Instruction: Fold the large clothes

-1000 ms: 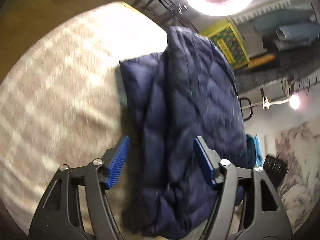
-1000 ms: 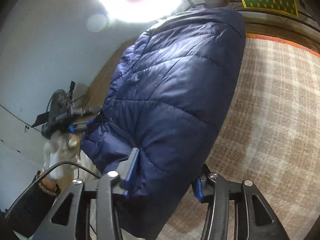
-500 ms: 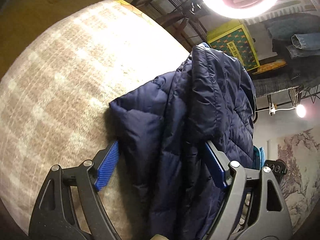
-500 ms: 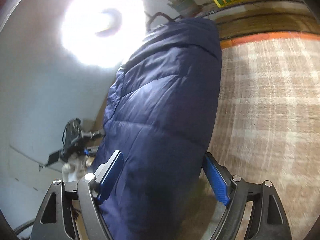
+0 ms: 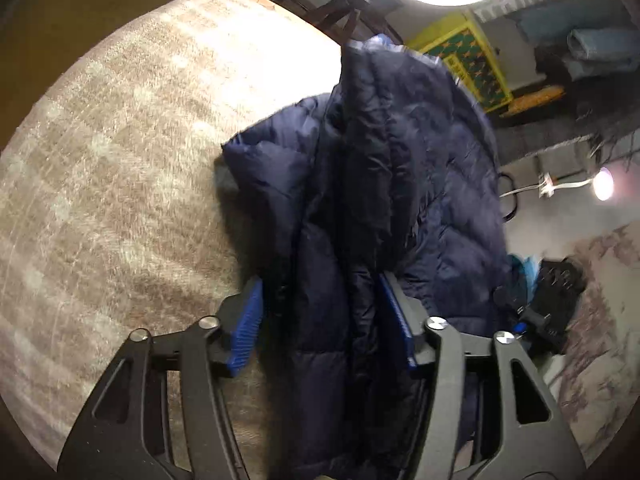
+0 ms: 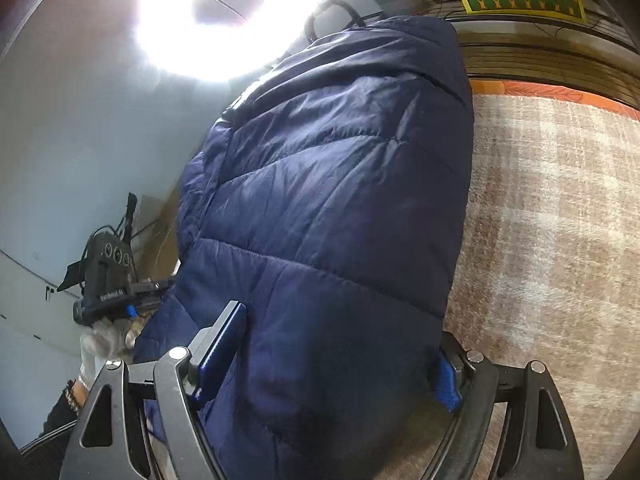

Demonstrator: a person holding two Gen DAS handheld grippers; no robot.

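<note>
Nearest you are your 2 grippers, each with 2 blue-padded black fingers. Your left gripper (image 5: 320, 320) has just been closing; its jaws stand about half open with a thick fold of the 1 navy-blue quilted puffer jacket (image 5: 372, 208) between them, both pads against the fabric. Your right gripper (image 6: 332, 356) has just been opening; its jaws stand wide with the jacket's bulk filling the gap, and whether the pads press or merely touch cannot be told.

The jacket lies on the beige plaid woven table covering (image 5: 120, 152), near its edge. Its long axis runs straight away from both grippers, and the far end rises in a hump. In the right wrist view it lies left of the bare cloth.

Farther off are 1 bright ring light (image 6: 228, 20) and 1 yellow-and-green patterned box (image 5: 468, 60).
</note>
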